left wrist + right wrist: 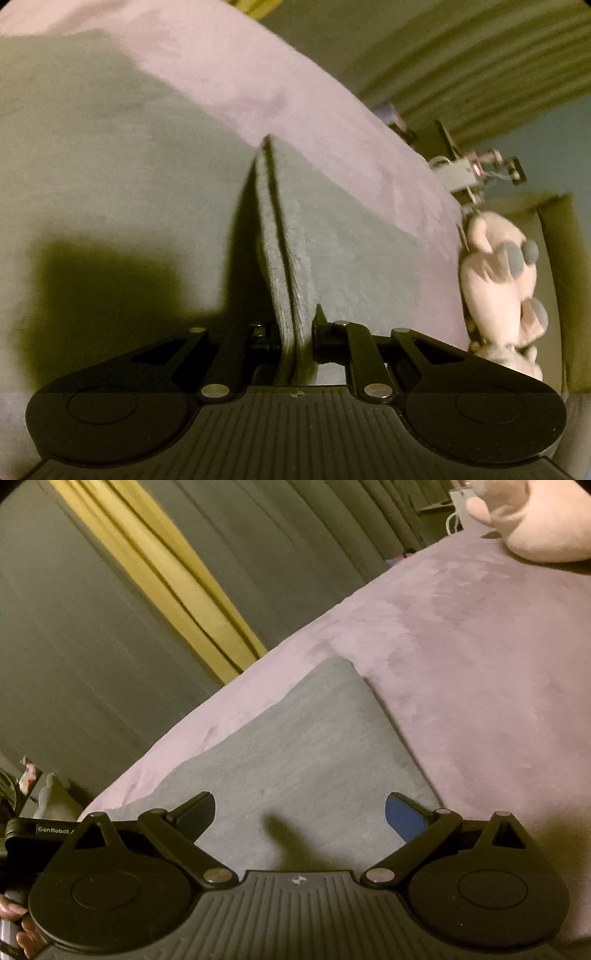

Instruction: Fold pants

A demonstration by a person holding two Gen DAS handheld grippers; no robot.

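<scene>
Pinching a raised ridge of grey cloth, the left claw had its jaws drawn in tight on a doubled edge of the pants, the fabric standing up between the black fingers like a thin upright fold. From that pinch the ridge ran away from the camera to a point, and the claw's dark shadow fell on the flat cloth to its left. The rest of the pants lay spread over a pinkish-lilac bed cover. Beyond the bed's edge on the right sat a pale plush toy with grey paw pads, and behind it some small gear, too blurred to name, before grey curtains.

The right claw was spread wide, its blue-padded fingers apart and holding nothing, hovering over the near part of the same grey pants. The garment narrowed away from it toward a far corner lying on the bed cover. Farther off, the plush toy rested at the cover's far end, and a yellow curtain strip hung among grey drapes. A hand showed at the lower left edge.
</scene>
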